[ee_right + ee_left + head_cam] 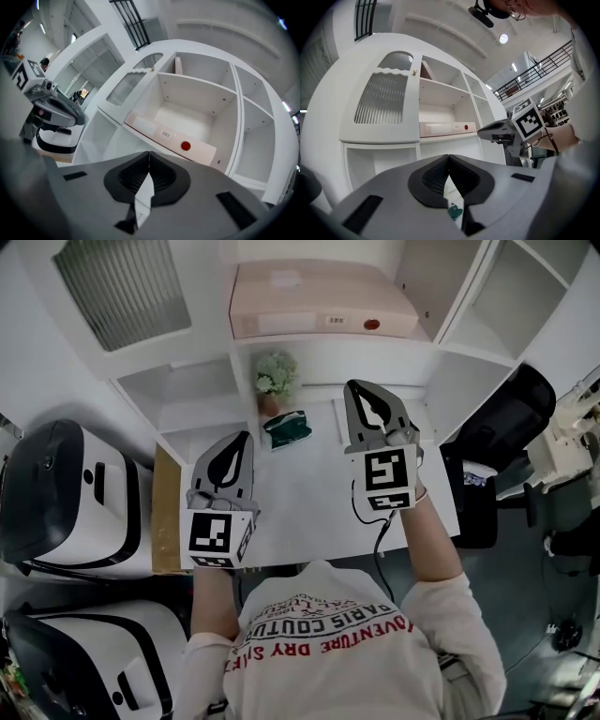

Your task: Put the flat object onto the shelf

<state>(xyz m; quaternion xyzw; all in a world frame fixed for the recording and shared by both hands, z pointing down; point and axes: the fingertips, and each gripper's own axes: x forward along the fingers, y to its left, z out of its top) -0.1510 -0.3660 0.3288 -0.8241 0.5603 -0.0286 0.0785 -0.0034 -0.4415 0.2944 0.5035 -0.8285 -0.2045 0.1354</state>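
Observation:
The flat object is a pale pink box (319, 306) with a red round sticker. It lies flat on the white shelf (328, 345) above the desk and also shows in the left gripper view (440, 127) and the right gripper view (173, 138). My left gripper (246, 437) hovers over the desk's left part, jaws together with nothing between them (449, 157). My right gripper (354, 385) is held higher and further back, just below the shelf's front edge. It is shut and empty too (149, 153), pointing toward the box but apart from it.
A small potted plant (275, 376) and a green packet (288, 427) sit at the back of the white desk (309, 512). Two white-and-black machines (66, 493) stand at the left, and a black chair (506, 418) at the right. A ribbed-glass cabinet door (122, 287) is up left.

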